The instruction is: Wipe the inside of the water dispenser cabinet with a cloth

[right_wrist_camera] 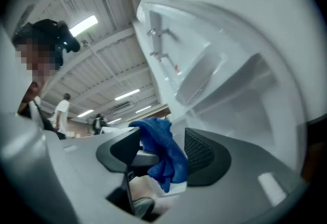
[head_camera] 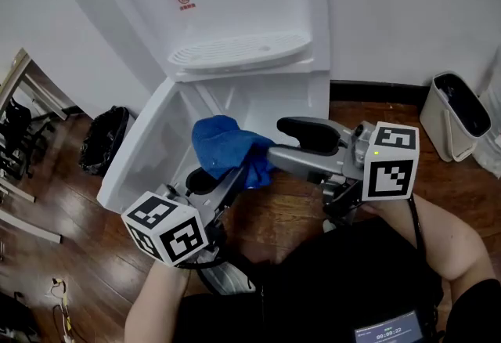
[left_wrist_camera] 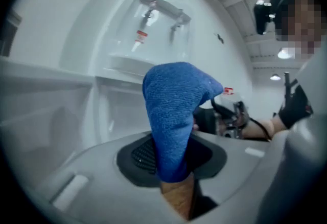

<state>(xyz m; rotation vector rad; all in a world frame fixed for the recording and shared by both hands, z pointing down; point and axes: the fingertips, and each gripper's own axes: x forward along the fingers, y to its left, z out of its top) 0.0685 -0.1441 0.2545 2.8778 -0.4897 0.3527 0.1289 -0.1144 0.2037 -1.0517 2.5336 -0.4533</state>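
A white water dispenser [head_camera: 235,12] stands ahead, its lower cabinet [head_camera: 262,102] open and the door [head_camera: 145,142] swung out to the left. My left gripper [head_camera: 225,179] is shut on a blue cloth [head_camera: 225,146], which bunches up just in front of the cabinet opening. In the left gripper view the cloth [left_wrist_camera: 176,110] rises from between the closed pads of the left gripper [left_wrist_camera: 171,159]. My right gripper [head_camera: 286,144] is beside it at the right, open. In the right gripper view a fold of cloth [right_wrist_camera: 153,133] hangs between the spread pads of the right gripper [right_wrist_camera: 161,152], and neither pad presses on it.
A white waste bin [head_camera: 458,114] stands by the wall at the right. A black bag [head_camera: 106,138] lies on the wood floor [head_camera: 70,200] left of the door, with furniture legs [head_camera: 19,95] further left. The drip tray [head_camera: 239,52] juts out above the cabinet.
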